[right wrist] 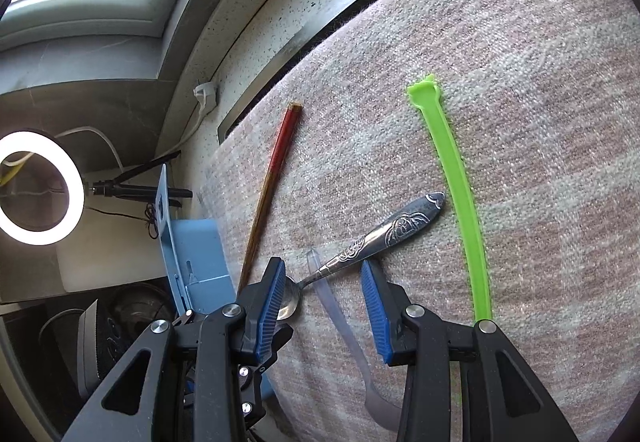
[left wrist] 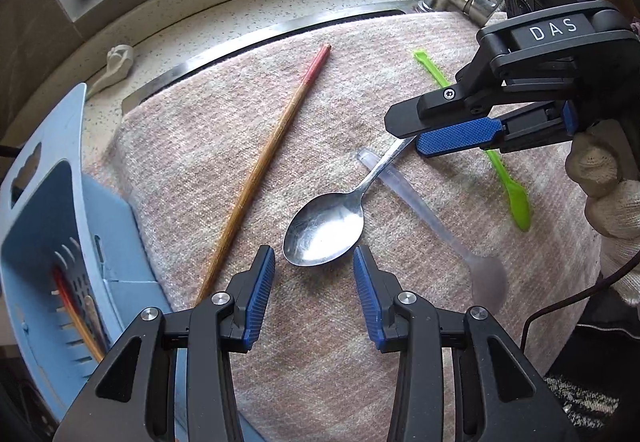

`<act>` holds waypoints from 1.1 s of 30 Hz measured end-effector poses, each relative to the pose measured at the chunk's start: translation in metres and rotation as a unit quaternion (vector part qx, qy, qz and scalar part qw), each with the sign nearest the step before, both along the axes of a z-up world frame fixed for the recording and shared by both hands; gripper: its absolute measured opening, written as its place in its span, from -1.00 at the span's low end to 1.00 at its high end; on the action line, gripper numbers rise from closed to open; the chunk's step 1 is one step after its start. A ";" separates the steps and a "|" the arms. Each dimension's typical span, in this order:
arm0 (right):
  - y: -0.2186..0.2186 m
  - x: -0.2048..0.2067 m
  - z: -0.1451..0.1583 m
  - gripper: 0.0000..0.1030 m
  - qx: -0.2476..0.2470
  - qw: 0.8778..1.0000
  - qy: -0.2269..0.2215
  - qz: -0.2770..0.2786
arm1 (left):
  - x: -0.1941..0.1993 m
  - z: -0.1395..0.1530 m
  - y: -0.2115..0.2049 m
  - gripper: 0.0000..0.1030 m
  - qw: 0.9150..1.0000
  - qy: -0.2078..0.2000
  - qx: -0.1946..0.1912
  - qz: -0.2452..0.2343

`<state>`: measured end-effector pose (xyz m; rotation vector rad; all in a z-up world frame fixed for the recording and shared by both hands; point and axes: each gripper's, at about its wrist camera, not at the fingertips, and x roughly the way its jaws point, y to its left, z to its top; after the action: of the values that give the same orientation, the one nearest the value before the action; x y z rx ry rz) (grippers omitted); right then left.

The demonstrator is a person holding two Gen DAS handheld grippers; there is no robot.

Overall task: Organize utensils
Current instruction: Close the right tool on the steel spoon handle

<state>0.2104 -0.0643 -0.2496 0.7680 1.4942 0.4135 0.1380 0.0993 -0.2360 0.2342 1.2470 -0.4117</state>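
Two hand-held grippers hover apart, empty: left hand-held gripper (left wrist: 314, 274) over shiny metal spoon (left wrist: 326, 232) bowl mid pink woven mat (left wrist: 280, 101), right hand-held gripper (right wrist: 324, 296) above its handle. Best: clamp the handle only, avoiding clear plastic spoon (left wrist: 424, 209) underneath, toward blue plastic caddy (left wrist: 60, 242) at left edge.

A steel spoon (left wrist: 326, 230) lies across a clear plastic spoon (left wrist: 436, 226), between a red-tipped chopstick (left wrist: 266, 165) and a green stick (left wrist: 510, 185).

Two wrist fisheyes, close above a cloth (left wrist: 320, 121).
Left looks steeply down; right more obliquely; both share the metal spoon (left wrist: 326, 232), chopstick (right wrist: 272, 177), green stick (right wrist: 460, 177).
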 end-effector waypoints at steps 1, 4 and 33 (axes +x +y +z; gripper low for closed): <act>0.001 0.001 0.000 -0.29 -0.002 1.000 0.000 0.001 | 0.002 -0.002 -0.002 -0.26 1.000 0.001 0.002 -0.002; 0.006 0.003 0.000 -0.29 -0.006 1.000 0.000 0.002 | 0.007 -0.005 -0.010 -0.26 1.000 0.004 0.004 -0.013; 0.062 0.034 0.019 -0.49 -0.179 0.982 0.000 0.062 | 0.026 -0.016 -0.061 -0.28 0.998 -0.020 -0.014 -0.050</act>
<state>0.2442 -0.0024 -0.2311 0.3916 1.5654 0.2273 0.1645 0.0384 -0.2523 0.2808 1.1923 -0.5073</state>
